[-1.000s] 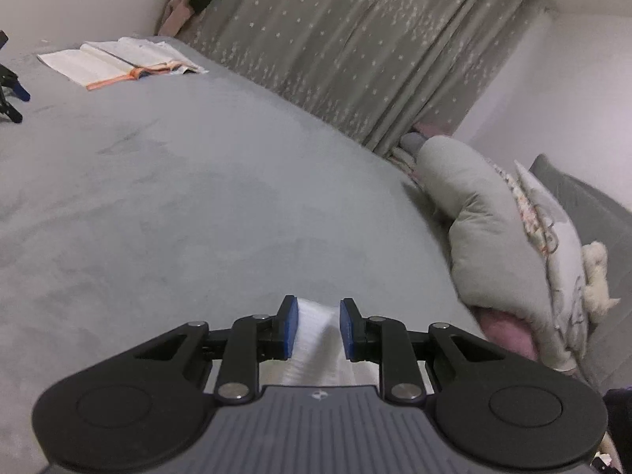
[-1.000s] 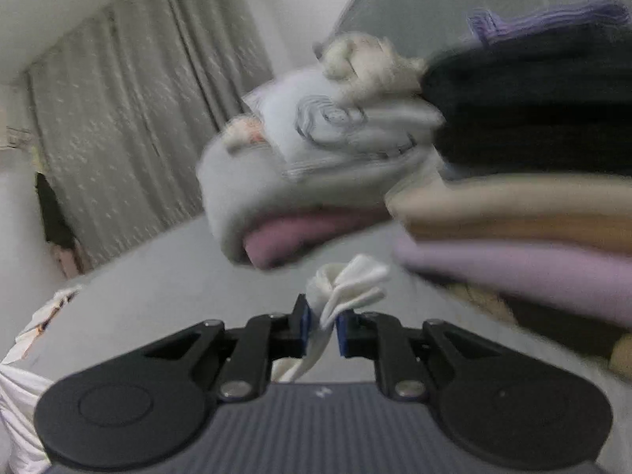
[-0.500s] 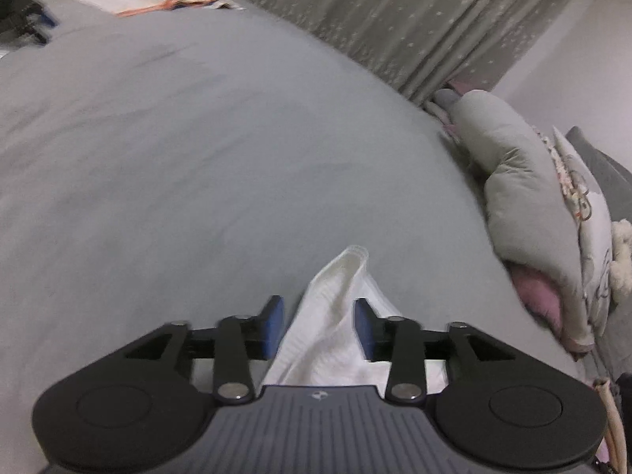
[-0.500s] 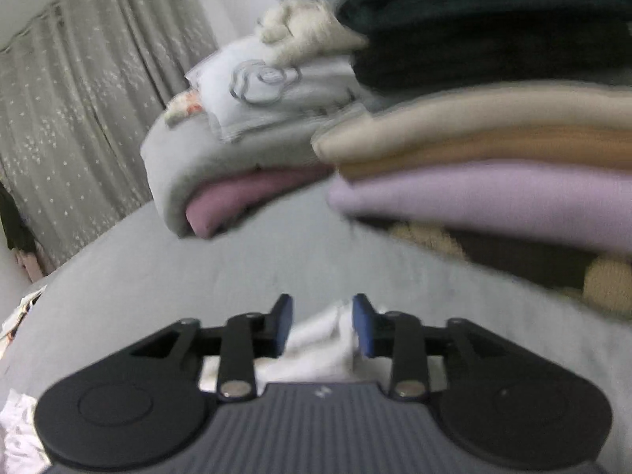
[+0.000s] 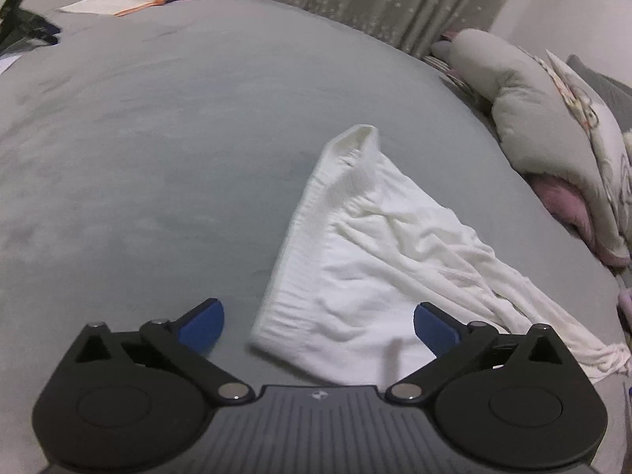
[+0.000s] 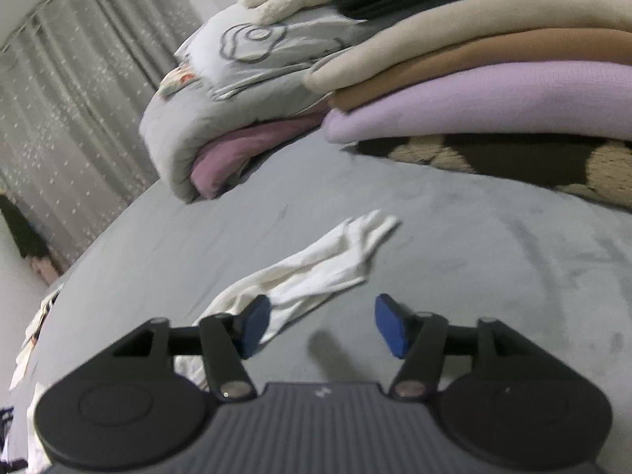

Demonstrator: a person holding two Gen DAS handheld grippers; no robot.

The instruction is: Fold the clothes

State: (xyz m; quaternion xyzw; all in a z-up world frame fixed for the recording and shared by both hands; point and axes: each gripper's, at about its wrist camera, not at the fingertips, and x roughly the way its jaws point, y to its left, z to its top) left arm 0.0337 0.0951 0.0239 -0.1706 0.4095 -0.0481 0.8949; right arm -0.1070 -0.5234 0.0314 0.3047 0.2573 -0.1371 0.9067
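Left wrist view: my left claw [image 5: 318,326] is opening wide, and its blue pads [image 5: 201,326] press on nothing. The white, soft, crinkled cloth garment [image 5: 367,245] lies flat on the grey fuzzy bed cover [image 5: 158,158], with its ribbed band end between my pads and its thin end trailing toward the bed's right edge. My right claw [image 6: 322,324] is opening too and holds nothing; that thin end [image 6: 328,268] lies just past its left pad. I think the garment is light and floppy, so it will sag and bunch. I would pinch the thick ribbed band at its corners.
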